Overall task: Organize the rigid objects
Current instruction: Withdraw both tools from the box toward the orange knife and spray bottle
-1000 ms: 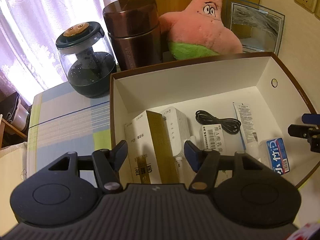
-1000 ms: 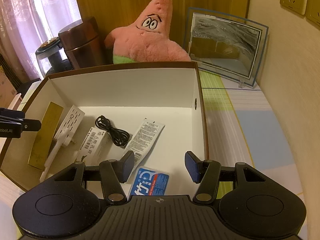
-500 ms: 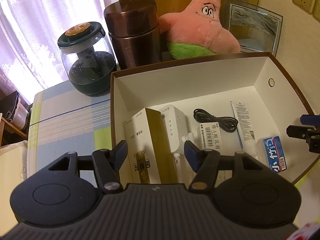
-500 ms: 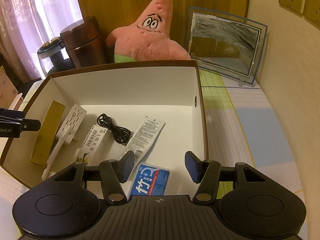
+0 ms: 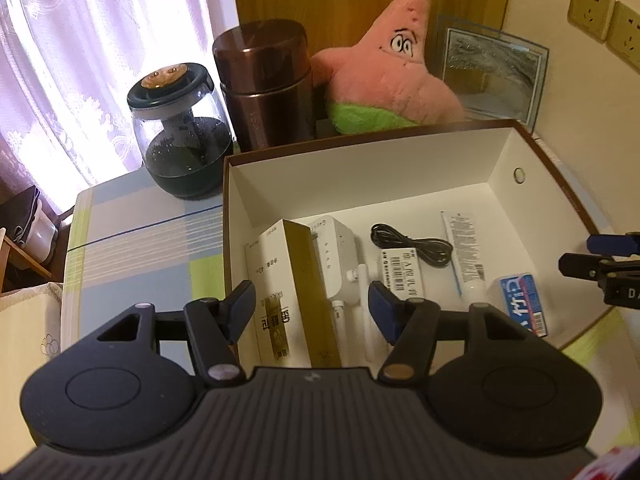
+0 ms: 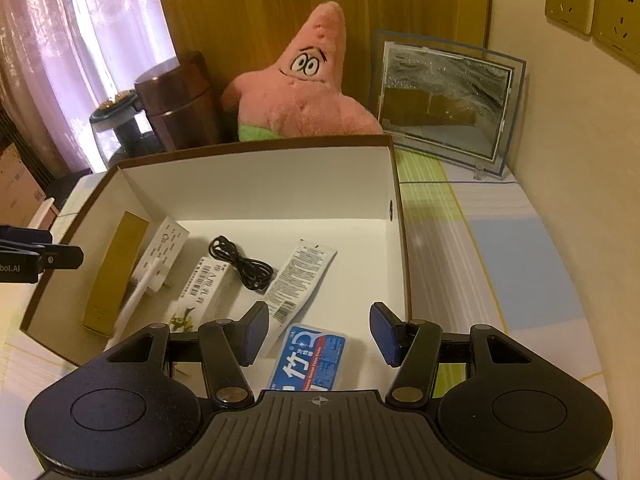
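Both jaws wide open, nothing held; gold carton (image 5: pixel 298 280) should be squared between left gripper (image 5: pixel 312 306) fingers before closing.

Matt white card box (image 5: pixel 360 178), glossy brown metal canister (image 5: pixel 262 88), fuzzy pink plush (image 6: pixel 304 96), glass jar (image 5: pixel 180 140)

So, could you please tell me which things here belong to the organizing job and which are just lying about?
Part of the job:
box
gold carton
white adapter
black cable
small labelled box
tube
blue pack

Just lying about:
plush star
brown canister
glass jar
picture frame
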A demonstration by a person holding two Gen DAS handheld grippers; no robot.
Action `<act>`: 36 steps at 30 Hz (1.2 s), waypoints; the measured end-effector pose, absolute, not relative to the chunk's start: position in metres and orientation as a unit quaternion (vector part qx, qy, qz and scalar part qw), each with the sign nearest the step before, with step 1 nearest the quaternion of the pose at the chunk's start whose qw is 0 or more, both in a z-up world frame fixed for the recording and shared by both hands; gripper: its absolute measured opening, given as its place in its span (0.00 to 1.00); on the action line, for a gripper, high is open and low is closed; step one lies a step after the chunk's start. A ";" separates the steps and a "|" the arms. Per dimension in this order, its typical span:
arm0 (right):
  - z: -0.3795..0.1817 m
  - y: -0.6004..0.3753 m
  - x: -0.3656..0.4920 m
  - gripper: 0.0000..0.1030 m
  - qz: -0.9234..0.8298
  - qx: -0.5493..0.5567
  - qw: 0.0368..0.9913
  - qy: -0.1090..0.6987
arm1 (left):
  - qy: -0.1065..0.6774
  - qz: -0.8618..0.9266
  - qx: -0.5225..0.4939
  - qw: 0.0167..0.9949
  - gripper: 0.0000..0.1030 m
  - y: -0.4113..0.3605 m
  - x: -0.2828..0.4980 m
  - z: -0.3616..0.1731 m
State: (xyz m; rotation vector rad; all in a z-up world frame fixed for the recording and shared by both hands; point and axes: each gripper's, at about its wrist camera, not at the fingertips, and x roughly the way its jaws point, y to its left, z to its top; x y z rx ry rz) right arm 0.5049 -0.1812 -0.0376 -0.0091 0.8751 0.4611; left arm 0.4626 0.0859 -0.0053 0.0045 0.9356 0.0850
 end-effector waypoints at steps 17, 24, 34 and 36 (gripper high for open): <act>-0.007 -0.204 0.442 0.52 0.255 0.040 0.886 0.386 | 0.415 0.029 -0.035 0.909 0.57 0.072 0.384 0.032; -0.008 -0.218 0.408 0.52 0.260 0.053 0.882 0.390 | 0.417 0.034 -0.051 0.907 0.57 0.068 0.343 0.028; -0.026 -0.221 0.361 0.52 0.270 0.050 0.868 0.413 | 0.443 0.034 -0.053 0.894 0.57 0.054 0.296 0.005; -0.032 -0.218 0.353 0.52 0.271 0.049 0.865 0.419 | 0.451 0.033 -0.055 0.890 0.57 0.051 0.289 -0.003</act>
